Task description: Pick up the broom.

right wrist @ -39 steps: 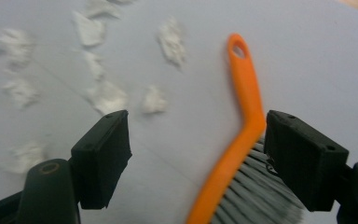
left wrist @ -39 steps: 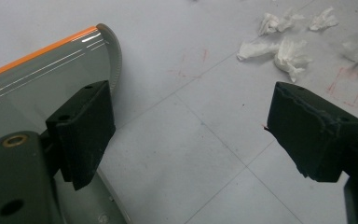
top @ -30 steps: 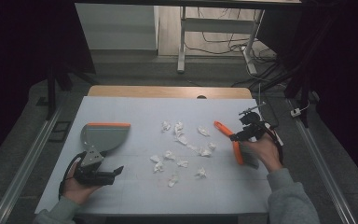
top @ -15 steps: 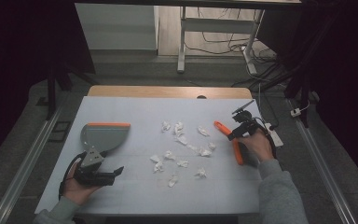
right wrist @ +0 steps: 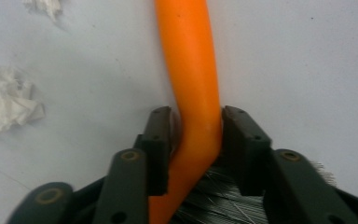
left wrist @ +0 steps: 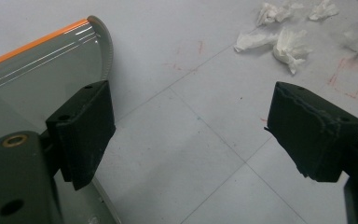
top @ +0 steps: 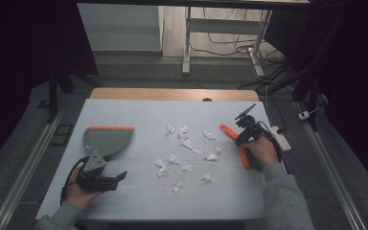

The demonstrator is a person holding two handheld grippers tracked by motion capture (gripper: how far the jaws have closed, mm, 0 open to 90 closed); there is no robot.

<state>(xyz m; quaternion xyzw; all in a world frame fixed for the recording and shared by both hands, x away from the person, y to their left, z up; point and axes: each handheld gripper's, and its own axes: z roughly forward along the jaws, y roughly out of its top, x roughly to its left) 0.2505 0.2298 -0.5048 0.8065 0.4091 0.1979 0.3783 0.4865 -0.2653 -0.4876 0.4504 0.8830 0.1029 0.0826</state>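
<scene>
A brush with an orange handle (top: 228, 131) lies at the right of the white table. My right gripper (top: 243, 139) is shut on it. In the right gripper view both pads press the orange handle (right wrist: 189, 56) just above the grey bristles (right wrist: 214, 200), and the right gripper (right wrist: 198, 140) has just been closing on it. A grey dustpan (top: 106, 139) with an orange lip sits at the left. My left gripper (top: 119, 177) rests just in front of it, open. In its own view the left gripper (left wrist: 186, 126) holds nothing, with the dustpan (left wrist: 28, 74) beside its left jaw. Crumpled paper scraps (top: 187, 143) lie in the middle.
Several paper scraps (left wrist: 286, 44) lie scattered between the dustpan and the brush; one scrap (right wrist: 7, 107) is left of the brush handle. A white power strip (top: 281, 138) lies at the table's right edge. Cables and a stand's legs are on the floor beyond.
My right gripper came down and forward onto the brush and its jaws closed on the orange handle. The left gripper and the dustpan stayed where they were.
</scene>
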